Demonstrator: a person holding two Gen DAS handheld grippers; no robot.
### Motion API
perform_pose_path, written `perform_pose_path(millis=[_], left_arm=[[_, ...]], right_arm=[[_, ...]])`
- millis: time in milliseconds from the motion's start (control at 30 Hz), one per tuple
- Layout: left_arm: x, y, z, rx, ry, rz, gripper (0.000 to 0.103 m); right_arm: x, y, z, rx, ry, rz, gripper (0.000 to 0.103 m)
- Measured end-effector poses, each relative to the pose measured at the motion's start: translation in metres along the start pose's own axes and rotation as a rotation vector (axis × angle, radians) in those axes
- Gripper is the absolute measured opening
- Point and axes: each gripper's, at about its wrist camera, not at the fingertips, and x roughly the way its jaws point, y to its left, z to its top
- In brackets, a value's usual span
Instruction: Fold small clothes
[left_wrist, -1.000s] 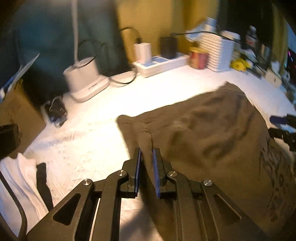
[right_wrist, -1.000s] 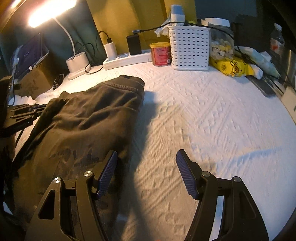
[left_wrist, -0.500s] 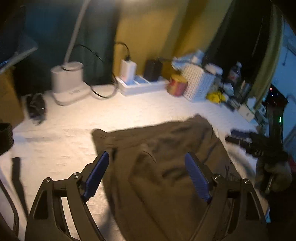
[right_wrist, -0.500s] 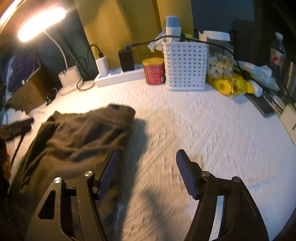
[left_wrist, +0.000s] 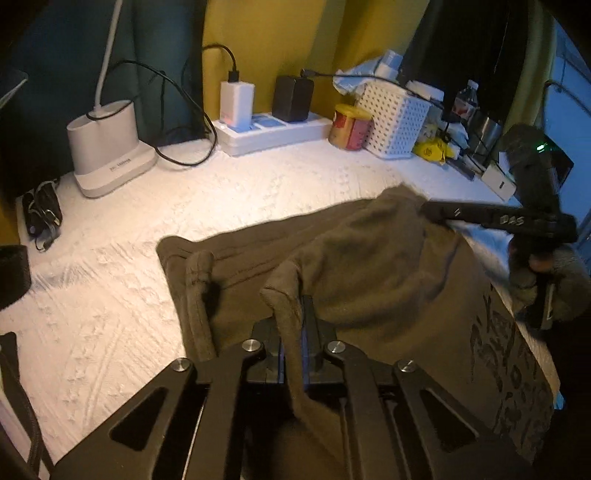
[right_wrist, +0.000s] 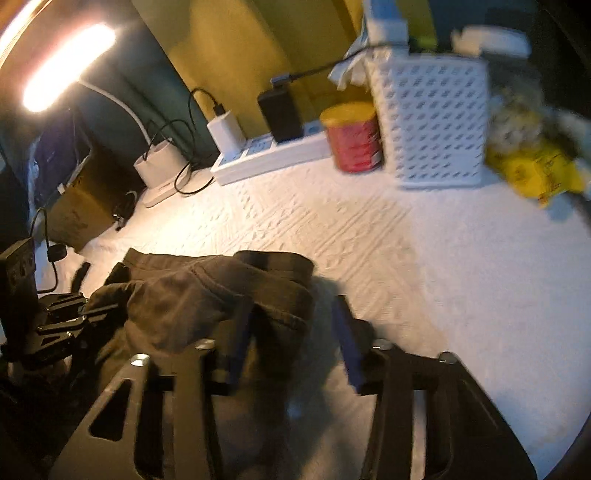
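The left gripper (left_wrist: 293, 332) is clamped tight on a raised ridge of the brown garment (left_wrist: 369, 258); the right gripper (right_wrist: 291, 332) has just been closing, its jaws part open astride the opposite edge, pads not yet pressing. The garment lies on the white bedspread (left_wrist: 240, 192), its long axis spanning gripper to gripper; the right has the gap left to close.

A white textured cover (left_wrist: 258, 192) spreads over the surface. Behind it stands a yellow wall (left_wrist: 280, 40) beside a dark teal curtain (left_wrist: 55, 55). A lit lamp (right_wrist: 66, 66) glows warmly at upper left, its white base (left_wrist: 107, 147) near a white power strip (left_wrist: 273, 133) against the wall.
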Motion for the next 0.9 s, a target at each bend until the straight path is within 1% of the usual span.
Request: perform_pose_path(millis=[33,67,100,200,267,333,433,533,600,633,667,733,767,833,867,900], left_arm=[[-0.004,0.002,0.002,-0.005,-0.012,0.000,0.004],[-0.006,0.003,0.003,-0.009,-0.020,-0.002,0.004],[-0.011,0.005,0.006,-0.014,-0.034,-0.007,0.004],[-0.021,0.007,0.013,-0.017,-0.069,-0.013,0.003],[-0.028,0.009,0.018,-0.013,-0.095,-0.007,0.003],[-0.030,0.013,0.022,-0.014,-0.104,0.000,0.003],[-0.022,0.023,0.021,-0.025,-0.085,0.020,0.003],[0.000,0.036,0.013,-0.047,-0.021,0.039,0.003],[0.008,0.041,0.009,-0.072,0.014,0.026,0.003],[0.006,0.040,0.009,-0.071,0.002,0.031,0.004],[0.003,0.039,0.010,-0.071,-0.005,0.037,0.007],[-0.001,0.038,0.011,-0.082,0.002,0.039,0.007],[-0.003,0.038,0.012,-0.087,0.001,0.044,0.009],[-0.008,0.037,0.011,-0.095,0.001,0.072,0.022],[-0.011,0.037,0.010,-0.100,0.000,0.085,0.034],[-0.015,0.037,0.009,-0.108,-0.005,0.087,0.043]], right_arm=[[0.002,0.000,0.001,0.004,0.000,0.009,0.026],[0.001,0.002,0.004,-0.003,-0.012,0.016,0.017],[-0.001,0.003,0.007,-0.013,-0.025,0.021,0.015],[-0.011,0.009,0.018,-0.043,-0.065,0.025,0.014],[-0.010,0.014,0.025,-0.070,-0.075,0.019,0.014],[-0.007,0.020,0.029,-0.092,-0.082,0.011,0.014],[-0.002,0.024,0.031,-0.111,-0.087,-0.002,0.013],[0.011,0.027,0.028,-0.129,-0.071,-0.039,0.014],[0.018,0.031,0.023,-0.155,-0.062,-0.077,0.014],[0.020,0.032,0.022,-0.165,-0.060,-0.090,0.014],[0.020,0.033,0.020,-0.173,-0.060,-0.106,0.014],[0.021,0.034,0.019,-0.176,-0.062,-0.120,0.015],[0.021,0.034,0.018,-0.178,-0.059,-0.133,0.019],[0.021,0.037,0.017,-0.191,-0.062,-0.164,0.027],[0.019,0.038,0.015,-0.197,-0.065,-0.176,0.029],[0.016,0.038,0.014,-0.198,-0.068,-0.178,0.029]])
